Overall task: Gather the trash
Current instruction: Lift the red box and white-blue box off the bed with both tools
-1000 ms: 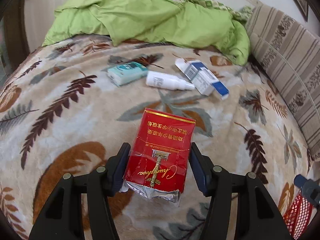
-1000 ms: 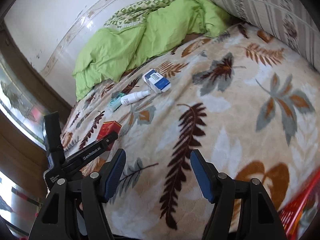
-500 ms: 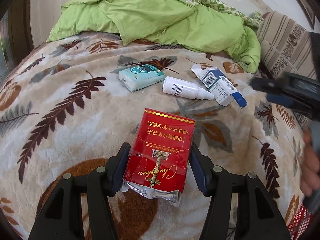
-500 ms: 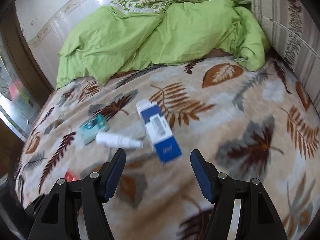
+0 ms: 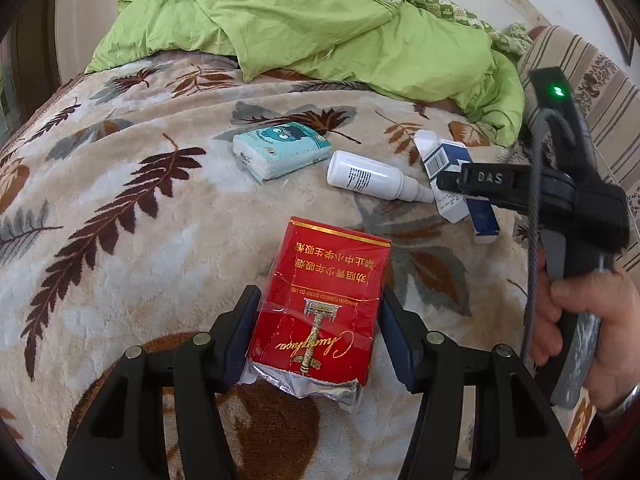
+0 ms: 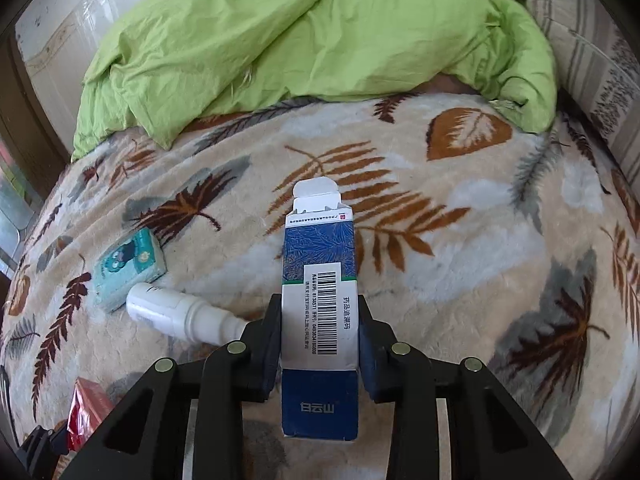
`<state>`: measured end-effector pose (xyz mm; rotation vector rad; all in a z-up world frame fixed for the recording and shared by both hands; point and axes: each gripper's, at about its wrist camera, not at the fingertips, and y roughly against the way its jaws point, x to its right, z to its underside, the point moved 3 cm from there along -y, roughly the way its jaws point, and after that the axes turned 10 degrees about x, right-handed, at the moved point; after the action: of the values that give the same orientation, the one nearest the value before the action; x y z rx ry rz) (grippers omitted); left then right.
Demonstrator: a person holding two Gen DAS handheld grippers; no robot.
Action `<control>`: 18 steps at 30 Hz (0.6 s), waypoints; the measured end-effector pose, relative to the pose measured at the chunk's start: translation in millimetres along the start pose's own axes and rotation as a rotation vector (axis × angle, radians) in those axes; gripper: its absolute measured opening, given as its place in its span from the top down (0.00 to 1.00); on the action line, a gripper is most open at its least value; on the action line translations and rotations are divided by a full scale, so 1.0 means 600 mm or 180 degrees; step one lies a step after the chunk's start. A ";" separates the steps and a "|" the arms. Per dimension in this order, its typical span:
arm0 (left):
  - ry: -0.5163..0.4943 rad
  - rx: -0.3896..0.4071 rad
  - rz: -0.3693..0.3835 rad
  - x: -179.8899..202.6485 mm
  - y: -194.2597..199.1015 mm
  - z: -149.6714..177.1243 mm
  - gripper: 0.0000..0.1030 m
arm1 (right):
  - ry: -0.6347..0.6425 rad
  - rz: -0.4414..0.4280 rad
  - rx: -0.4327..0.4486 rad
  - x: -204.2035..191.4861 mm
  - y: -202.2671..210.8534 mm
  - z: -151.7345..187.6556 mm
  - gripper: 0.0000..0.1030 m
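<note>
Both grippers are working over the leaf-patterned blanket [image 6: 460,216]. Clamped in the left gripper [image 5: 316,322] is a red cigarette pack [image 5: 320,300], its pads pressing on both long sides and its torn foil end hanging toward the camera. The right gripper [image 6: 318,344] is closing its jaws on a blue-and-white medicine box [image 6: 320,300], with the pads already lying against the box's two sides; the box's far flap is standing open. From the left wrist view, a person's hand [image 5: 580,320] is gripping the right tool's handle just right of the red pack.

Taking the medicine box as landmark: a white spray bottle [image 6: 180,316] is lying on its side just to its left, nozzle pointing toward the box, and a teal tissue packet [image 6: 128,268] is lying just beyond the bottle, further left. A crumpled green duvet [image 6: 300,40] is lying well behind the box, at the far end of the blanket, and a striped cushion [image 5: 592,92] is lying to its right.
</note>
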<state>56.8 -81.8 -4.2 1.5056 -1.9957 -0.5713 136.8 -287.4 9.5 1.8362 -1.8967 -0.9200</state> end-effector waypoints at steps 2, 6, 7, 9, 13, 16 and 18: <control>-0.0001 0.0012 -0.0005 0.000 0.001 -0.001 0.44 | -0.0048 -0.0001 0.0106 -0.005 0.032 0.008 0.66; -0.0024 0.0067 -0.0036 0.002 0.009 -0.002 0.44 | -0.0126 -0.0021 0.0277 -0.021 0.100 0.040 0.66; -0.0035 0.0084 -0.0051 0.003 0.011 -0.002 0.44 | -0.0135 -0.0027 0.0312 -0.025 0.117 0.050 0.66; -0.0042 0.0102 -0.0057 0.004 0.015 -0.002 0.44 | -0.0146 -0.0021 0.0413 -0.030 0.154 0.075 0.66; -0.0073 0.0161 -0.0069 0.009 0.030 -0.001 0.44 | -0.0099 0.0025 0.0471 -0.040 0.203 0.117 0.66; -0.0147 0.0239 -0.0092 0.016 0.047 0.002 0.44 | -0.0191 -0.0036 0.0545 -0.040 0.237 0.128 0.66; -0.0195 0.0301 -0.0116 0.018 0.062 0.004 0.44 | -0.0231 -0.0044 0.0558 -0.042 0.255 0.139 0.66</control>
<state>26.4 -82.2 19.5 1.6014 -2.0717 -0.5508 -30.0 -252.4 53.4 1.9408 -2.0698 -0.8599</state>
